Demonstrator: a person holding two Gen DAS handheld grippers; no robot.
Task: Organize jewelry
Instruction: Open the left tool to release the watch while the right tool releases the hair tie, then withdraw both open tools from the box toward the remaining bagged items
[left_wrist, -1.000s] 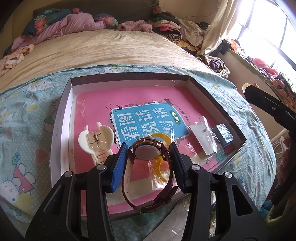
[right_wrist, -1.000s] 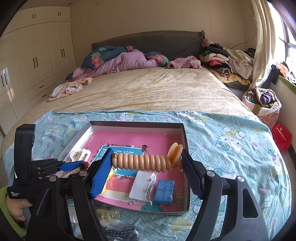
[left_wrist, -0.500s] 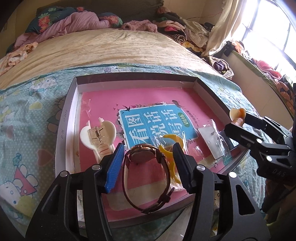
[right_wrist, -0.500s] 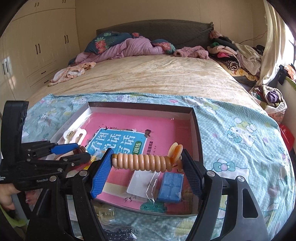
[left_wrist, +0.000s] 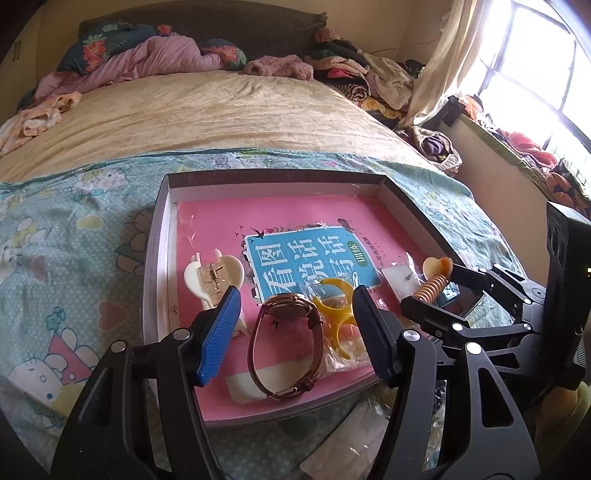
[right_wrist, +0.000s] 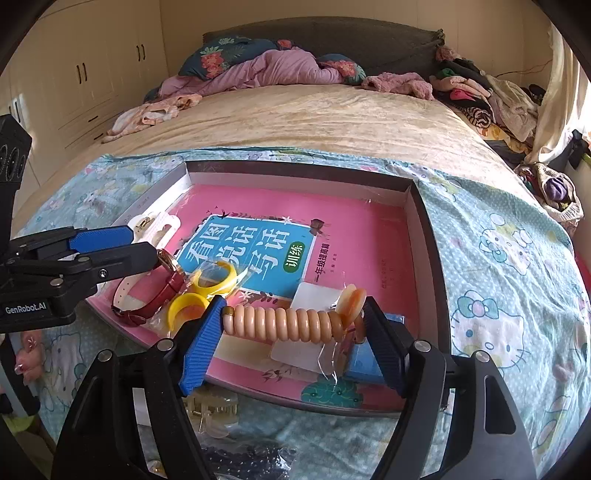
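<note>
Two claws work over a shallow box (left_wrist: 159, 258) set on the cartoon-print sheet (left_wrist: 74, 229) at the foot of a bed. The left claw (left_wrist: 293, 330) stands wide apart with nothing in its grip, its blue pads either side of a brown-strapped watch (left_wrist: 288, 343) that lies in the box near the front edge; the watch's strap loop runs lengthwise from the dial, at the far end, back toward the front edge and the camera. The right claw (right_wrist: 295, 325) is closed on a peach ribbed spiral hair tie (right_wrist: 284, 325), gripped end to end so its long axis lies crosswise between the two fingers, a heart-shaped end (right_wrist: 352, 301) sticking up at the right; it hangs above the box's front right corner, over a small clear packet (right_wrist: 317, 299) and a blue case (right_wrist: 364, 363). Just right of the watch sit yellow rings (left_wrist: 334, 306) in plastic wrap, and a cream hair clip (left_wrist: 214, 277) rests by the box's left edge. A pink and blue book cover (right_wrist: 258, 251) lines the bottom.
</note>
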